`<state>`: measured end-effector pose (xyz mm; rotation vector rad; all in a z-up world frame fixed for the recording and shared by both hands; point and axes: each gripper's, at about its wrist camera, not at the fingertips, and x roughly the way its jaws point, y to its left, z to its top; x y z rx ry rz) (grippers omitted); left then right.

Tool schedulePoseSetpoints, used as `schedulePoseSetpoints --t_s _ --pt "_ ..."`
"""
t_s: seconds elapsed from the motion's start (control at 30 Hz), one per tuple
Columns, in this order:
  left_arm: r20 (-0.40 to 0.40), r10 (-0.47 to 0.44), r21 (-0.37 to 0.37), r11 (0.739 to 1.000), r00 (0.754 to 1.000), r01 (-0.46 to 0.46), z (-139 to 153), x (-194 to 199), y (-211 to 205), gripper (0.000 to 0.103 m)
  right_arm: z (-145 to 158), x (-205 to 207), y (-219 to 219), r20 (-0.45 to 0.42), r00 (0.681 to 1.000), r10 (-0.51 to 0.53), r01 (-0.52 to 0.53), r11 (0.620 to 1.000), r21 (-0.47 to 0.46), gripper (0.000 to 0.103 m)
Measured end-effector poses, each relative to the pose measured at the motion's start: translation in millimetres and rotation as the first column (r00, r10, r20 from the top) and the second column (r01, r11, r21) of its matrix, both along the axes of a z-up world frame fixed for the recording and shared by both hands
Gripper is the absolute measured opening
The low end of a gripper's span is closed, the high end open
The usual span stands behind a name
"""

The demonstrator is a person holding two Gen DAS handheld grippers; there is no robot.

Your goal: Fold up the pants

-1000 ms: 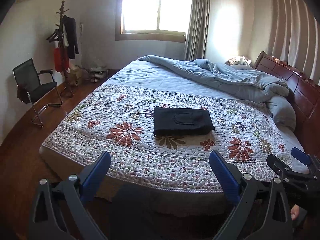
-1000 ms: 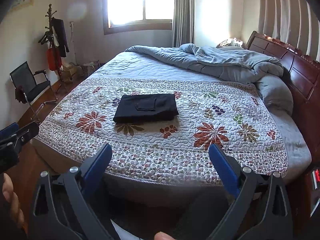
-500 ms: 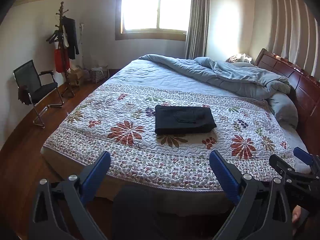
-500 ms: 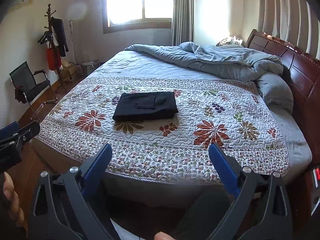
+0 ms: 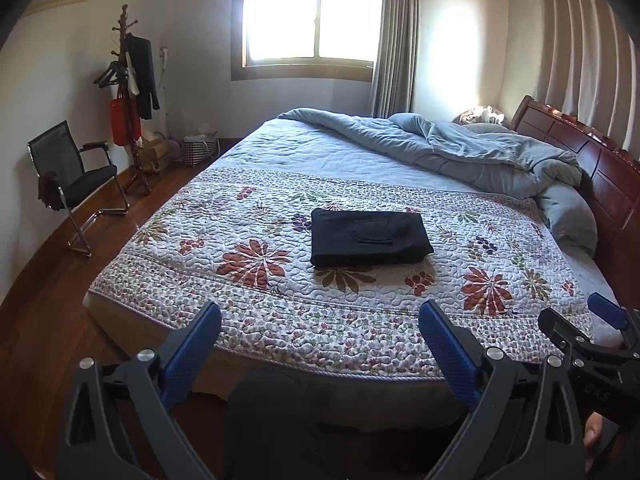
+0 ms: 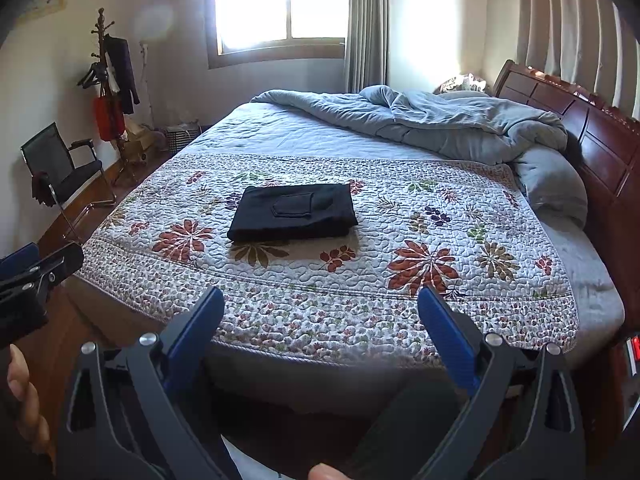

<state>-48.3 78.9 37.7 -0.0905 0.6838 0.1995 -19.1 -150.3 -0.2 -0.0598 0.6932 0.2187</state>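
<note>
Black pants (image 5: 370,237) lie folded into a neat rectangle on the flowered quilt (image 5: 248,276), a back pocket facing up; they also show in the right wrist view (image 6: 294,211). My left gripper (image 5: 319,322) is open and empty, held off the bed's near edge, well short of the pants. My right gripper (image 6: 319,308) is open and empty too, also back from the near edge. Each gripper shows at the side of the other's view, the right gripper (image 5: 592,332) on the right and the left gripper (image 6: 36,272) on the left.
A rumpled grey-blue duvet (image 5: 460,152) lies heaped at the far side by the wooden headboard (image 5: 592,160). A black chair (image 5: 68,176) and a coat stand (image 5: 132,92) stand on the wood floor at the left. A window (image 5: 312,16) is behind.
Both grippers have drawn back a little from the bed, so the bed and pants look slightly farther off. The pants have not moved.
</note>
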Motion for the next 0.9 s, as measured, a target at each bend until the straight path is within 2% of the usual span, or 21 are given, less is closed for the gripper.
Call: schedulePoseSetpoints --t_s 0.9 --pt "-0.004 0.002 -0.024 1.000 1.000 -0.002 1.6 -7.6 2.4 0.099 2.8 -5.1 2.7 0.002 1.000 0.005 -0.005 1.000 -0.001 0.097"
